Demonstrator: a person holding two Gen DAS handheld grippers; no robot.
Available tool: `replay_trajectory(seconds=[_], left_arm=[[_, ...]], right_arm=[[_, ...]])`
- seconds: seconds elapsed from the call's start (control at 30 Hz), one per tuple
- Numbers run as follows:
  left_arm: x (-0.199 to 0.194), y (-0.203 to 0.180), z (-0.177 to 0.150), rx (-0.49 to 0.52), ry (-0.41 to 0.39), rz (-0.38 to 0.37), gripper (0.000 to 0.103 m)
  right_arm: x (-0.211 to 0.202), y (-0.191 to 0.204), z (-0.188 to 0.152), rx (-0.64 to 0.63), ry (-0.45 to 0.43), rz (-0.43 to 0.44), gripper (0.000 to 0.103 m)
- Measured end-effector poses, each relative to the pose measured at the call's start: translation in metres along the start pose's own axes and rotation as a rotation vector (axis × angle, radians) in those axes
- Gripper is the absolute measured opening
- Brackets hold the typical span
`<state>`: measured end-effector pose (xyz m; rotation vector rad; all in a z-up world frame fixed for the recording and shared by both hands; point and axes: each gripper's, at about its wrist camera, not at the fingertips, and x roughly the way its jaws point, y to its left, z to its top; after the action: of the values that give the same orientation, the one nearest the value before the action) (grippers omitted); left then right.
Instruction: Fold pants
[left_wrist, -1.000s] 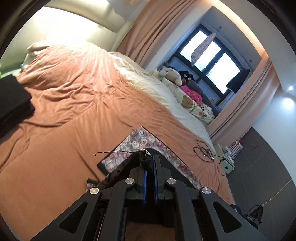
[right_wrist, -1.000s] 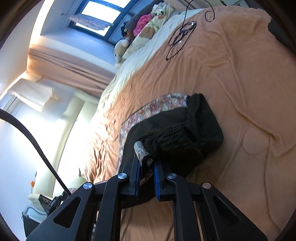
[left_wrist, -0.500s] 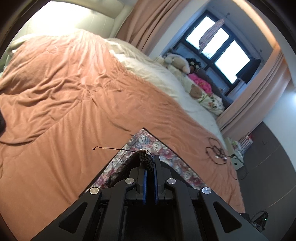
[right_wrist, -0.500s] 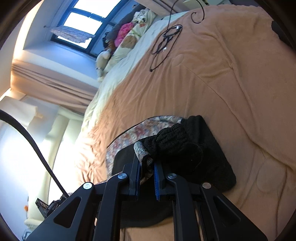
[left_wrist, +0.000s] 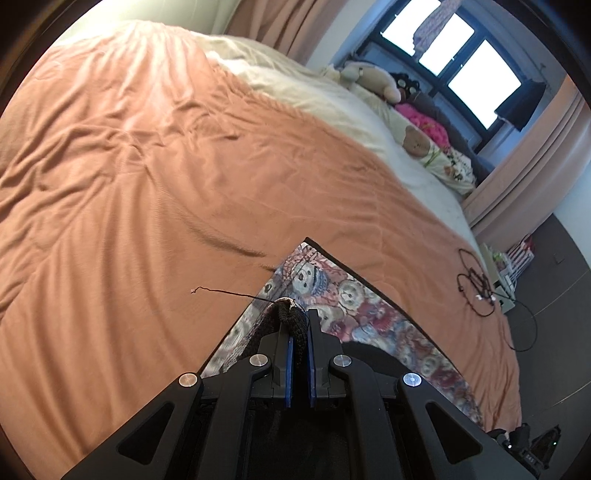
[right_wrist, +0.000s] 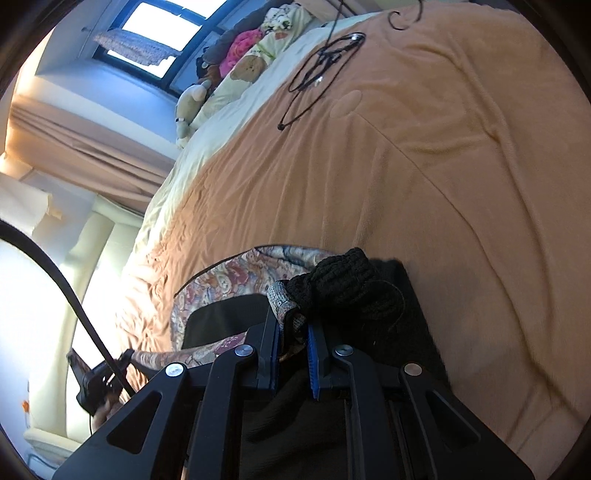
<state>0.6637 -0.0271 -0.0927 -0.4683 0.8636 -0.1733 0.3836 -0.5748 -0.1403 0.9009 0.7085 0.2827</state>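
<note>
While the orange blanket covers the bed, the pants, printed lining up, lie on it near a black cable, with left gripper and right gripper each clamped on what seems their black knit waistband.

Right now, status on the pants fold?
Left gripper and right gripper both shut on pants. Pants partly over blanket. Cable lies clear.

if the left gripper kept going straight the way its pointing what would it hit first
Probably the patterned pants it already grips: the left gripper points down at their spread floral panel, with the orange bedcover just past it. Depth is unclear.
</note>
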Motion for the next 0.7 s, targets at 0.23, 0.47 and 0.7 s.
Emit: replay_trajectory(seconds=[0.23,0.47,0.7], left_arm=[[0.047,-0.005,0.018,0.049,0.062,0.044,0.012],[0.038,-0.009,0.018,0.147,0.059,0.096,0.041],[0.050,-0.009,0.006,0.315,0.136,0.168,0.041]], right_arm=[[0.008,-0.008,0.016,-0.013,0.021,0.032,0.025],[-0.026,0.002,0.020,-0.076,-0.034,0.063,0.075],[-0.042,0.021,0.010,-0.236,-0.020,-0.207,0.075]])
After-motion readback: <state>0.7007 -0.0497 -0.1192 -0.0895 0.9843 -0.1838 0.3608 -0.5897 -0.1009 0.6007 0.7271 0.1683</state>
